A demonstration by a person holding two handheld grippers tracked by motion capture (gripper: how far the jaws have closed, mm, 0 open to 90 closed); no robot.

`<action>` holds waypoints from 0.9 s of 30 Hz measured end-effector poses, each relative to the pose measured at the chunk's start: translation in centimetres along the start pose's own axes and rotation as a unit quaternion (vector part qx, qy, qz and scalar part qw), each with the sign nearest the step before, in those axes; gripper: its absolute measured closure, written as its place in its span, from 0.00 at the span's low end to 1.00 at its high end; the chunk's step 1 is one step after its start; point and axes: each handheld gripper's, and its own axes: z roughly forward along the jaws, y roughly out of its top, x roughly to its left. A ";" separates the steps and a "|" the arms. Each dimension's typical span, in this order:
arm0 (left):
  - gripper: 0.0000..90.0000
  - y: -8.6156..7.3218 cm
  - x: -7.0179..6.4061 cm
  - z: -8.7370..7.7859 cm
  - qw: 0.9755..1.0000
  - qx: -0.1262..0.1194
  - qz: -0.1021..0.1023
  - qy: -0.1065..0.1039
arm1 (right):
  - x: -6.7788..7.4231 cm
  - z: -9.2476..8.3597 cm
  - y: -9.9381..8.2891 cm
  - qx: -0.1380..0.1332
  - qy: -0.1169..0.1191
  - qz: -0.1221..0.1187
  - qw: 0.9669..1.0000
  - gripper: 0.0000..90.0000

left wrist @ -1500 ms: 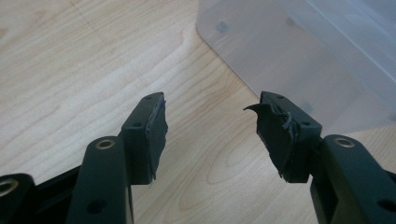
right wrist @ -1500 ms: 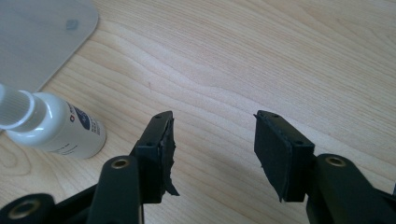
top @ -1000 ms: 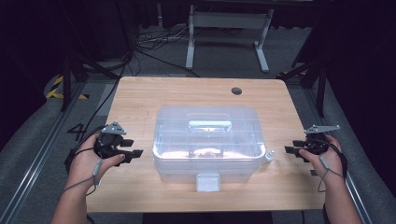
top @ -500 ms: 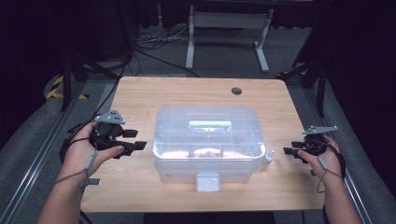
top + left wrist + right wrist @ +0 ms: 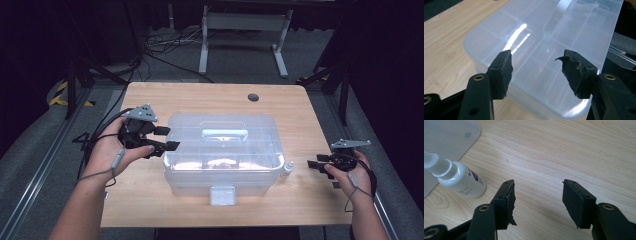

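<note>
Two open hand-held grippers flank a clear plastic organiser box on the tabletop.

The left hand-held gripper (image 5: pixel 167 139) hangs above the tabletop (image 5: pixel 200 97) at the left end of the clear organiser box (image 5: pixel 222 152), its jaws just opened wider and spread apart with nothing between them; in the left gripper view they point over the box's lid corner. The right hand-held gripper (image 5: pixel 314 162) sits low near the right edge, jaws also just opened wider and empty, over bare wood. A small white bottle (image 5: pixel 286 169) lies just beside the box's right end, apart from the right gripper; its label is too small to read. The box stands mid-table, lid apparently closed, handle on top.
</note>
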 end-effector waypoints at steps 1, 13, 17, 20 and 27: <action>0.46 0.2 -0.1 0.3 1.000 -0.003 0.001 -0.002 | -0.1 -0.1 -0.1 -0.001 0.000 0.002 1.000 0.49; 0.43 2.3 -1.5 3.5 0.999 -0.015 0.034 -0.006 | -0.3 -0.4 -0.2 -0.011 -0.001 0.010 1.000 0.47; 0.43 2.8 -1.9 4.3 0.999 -0.021 0.036 -0.006 | -0.3 -0.4 -0.2 -0.012 0.000 0.008 1.000 0.47; 0.45 3.2 -2.2 4.8 0.999 -0.018 0.037 -0.003 | -0.2 -0.4 -0.1 -0.014 0.001 0.008 1.000 0.47; 0.46 4.0 -2.7 6.4 0.999 -0.003 0.050 0.005 | -0.2 -0.3 0.0 -0.014 0.002 0.007 1.000 0.47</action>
